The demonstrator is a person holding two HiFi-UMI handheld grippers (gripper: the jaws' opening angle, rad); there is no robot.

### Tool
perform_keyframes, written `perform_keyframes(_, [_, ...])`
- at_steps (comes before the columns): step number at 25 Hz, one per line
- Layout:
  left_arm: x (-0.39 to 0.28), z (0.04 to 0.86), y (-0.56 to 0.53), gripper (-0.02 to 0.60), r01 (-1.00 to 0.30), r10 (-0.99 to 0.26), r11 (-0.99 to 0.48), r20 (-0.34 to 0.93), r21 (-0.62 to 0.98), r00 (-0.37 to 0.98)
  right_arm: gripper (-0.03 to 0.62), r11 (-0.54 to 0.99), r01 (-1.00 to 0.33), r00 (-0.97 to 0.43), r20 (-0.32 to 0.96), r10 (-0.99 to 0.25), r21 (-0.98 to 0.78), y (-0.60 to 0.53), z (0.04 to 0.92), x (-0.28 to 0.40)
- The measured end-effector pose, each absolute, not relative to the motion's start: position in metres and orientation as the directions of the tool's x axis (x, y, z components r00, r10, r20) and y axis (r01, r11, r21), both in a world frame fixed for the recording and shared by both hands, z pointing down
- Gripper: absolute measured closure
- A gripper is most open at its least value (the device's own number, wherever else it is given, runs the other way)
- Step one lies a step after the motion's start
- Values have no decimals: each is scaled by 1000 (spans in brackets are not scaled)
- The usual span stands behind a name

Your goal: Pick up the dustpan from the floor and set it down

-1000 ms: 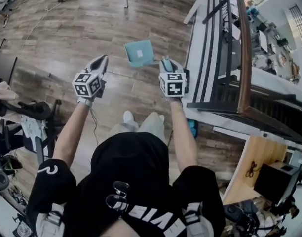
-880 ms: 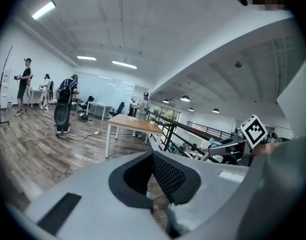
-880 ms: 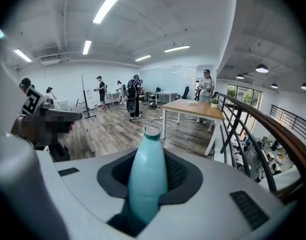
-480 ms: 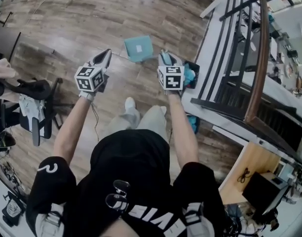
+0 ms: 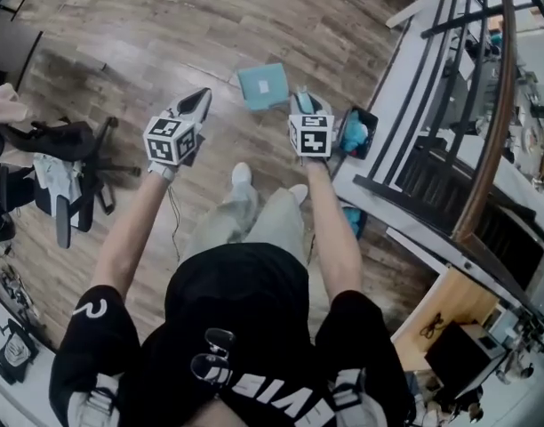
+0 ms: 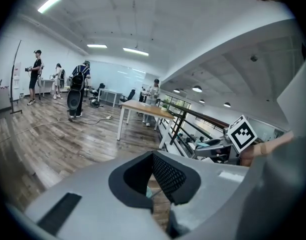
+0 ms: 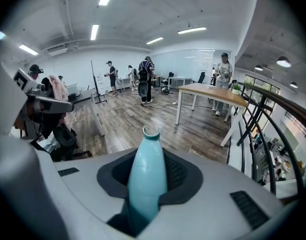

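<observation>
Right gripper (image 5: pixel 301 105) clamped on handle (image 7: pixel 145 179) of teal dustpan (image 5: pixel 262 86); handle runs out along jaws, pan ahead and slightly left over wood floor (image 5: pixel 165 25), contact unclear. Left gripper (image 5: pixel 197 105) closed, empty, farther off, left of pan

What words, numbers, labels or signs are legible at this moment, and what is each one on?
"FIVE": white letters, upside down in the head view, on the person's black shirt; possibly part of more.
"2"-like white mark on the shirt's left sleeve: uncertain.
White label on the teal plastic dustpan: too small to read.
Black-and-white marker cubes: patterns only, no letters.
</observation>
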State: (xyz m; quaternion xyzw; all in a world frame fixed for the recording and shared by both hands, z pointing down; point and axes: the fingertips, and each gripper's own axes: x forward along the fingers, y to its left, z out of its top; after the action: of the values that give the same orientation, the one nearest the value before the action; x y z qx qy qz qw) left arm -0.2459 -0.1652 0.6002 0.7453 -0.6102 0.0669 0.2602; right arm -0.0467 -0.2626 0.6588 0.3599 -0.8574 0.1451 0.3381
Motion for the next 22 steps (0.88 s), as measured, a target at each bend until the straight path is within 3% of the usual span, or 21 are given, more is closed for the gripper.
perform_keyframes(22, [-269, 708, -188, 583, -923, -825, -31, 511, 383, 239, 503, 714, -700, -464, 761, -454, -1, -295, 829, -69])
